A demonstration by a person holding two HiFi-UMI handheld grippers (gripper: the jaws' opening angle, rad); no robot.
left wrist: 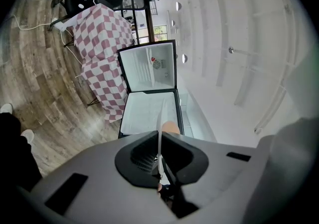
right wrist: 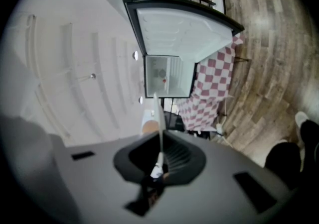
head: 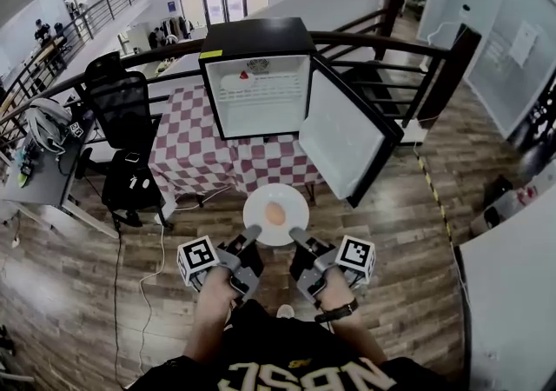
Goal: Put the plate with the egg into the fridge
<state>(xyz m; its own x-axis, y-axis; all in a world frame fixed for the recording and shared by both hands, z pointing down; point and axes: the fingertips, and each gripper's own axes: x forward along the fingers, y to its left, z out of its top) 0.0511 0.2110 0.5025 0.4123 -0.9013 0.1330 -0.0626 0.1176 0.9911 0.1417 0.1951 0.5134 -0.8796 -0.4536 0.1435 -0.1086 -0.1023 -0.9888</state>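
So, status: left gripper (head: 251,235) is pinched tight on the near-left rim of the plate (head: 294,205). In the left gripper view the rim runs edge-on between the pads with no gap. The egg (head: 274,214) sits mid-plate, apart from both grippers. On the other side the right gripper (head: 296,235) mirrors it, clamped on the near-right rim.

We hold the plate in the air in front of us, over the wood floor (head: 417,233) and well short of the fridge (head: 256,37). The fridge stands on the checked table (head: 187,155), with its door (head: 343,133) swung wide to the right and a small red item (head: 244,76) inside.

Done: plate in hand, door open. Left to do: cross the gap, set the plate inside, let go, back out. We'd call it under halfway.

Orientation: the plate lies flat, face up, and looks level. It's round, so it has no long axis. The line between our grips runs left-right, and the free far edge faces the fridge opening. The egg's long axis is too small to call.
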